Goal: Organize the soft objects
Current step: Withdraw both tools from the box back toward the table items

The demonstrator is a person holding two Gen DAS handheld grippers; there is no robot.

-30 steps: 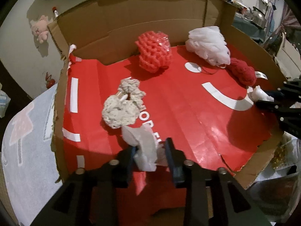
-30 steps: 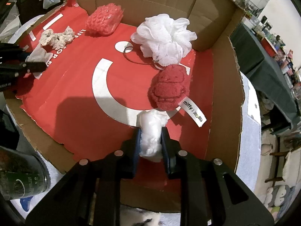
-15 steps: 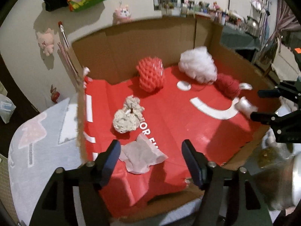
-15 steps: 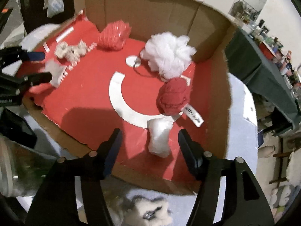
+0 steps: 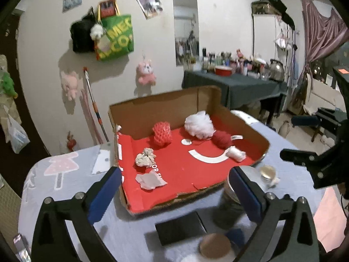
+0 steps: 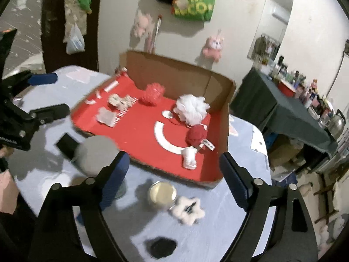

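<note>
A cardboard box (image 5: 139, 113) with a red floor (image 6: 139, 131) holds the soft things. In the left wrist view lie a flat white tissue (image 5: 150, 180), a cream knitted lump (image 5: 145, 157), a red mesh sponge (image 5: 161, 133), a white bath puff (image 5: 199, 125), a red plush ball (image 5: 221, 139) and a white wad (image 5: 236, 154). The wad (image 6: 189, 158) and the puff (image 6: 192, 108) also show in the right wrist view. My left gripper (image 5: 174, 193) is open and empty, above the table in front of the box. My right gripper (image 6: 173, 180) is open and empty, also drawn back.
On the blue tablecloth in front of the box stand a grey-lidded jar (image 6: 97, 152), a small glass jar (image 6: 161, 193), a white furry star (image 6: 188, 210) and a black phone (image 5: 180, 229). A dark-clothed side table (image 5: 233, 85) stands behind.
Both grippers opened, let go of the tissue and the white wad onto the box floor, then pulled up and back away from the box.
</note>
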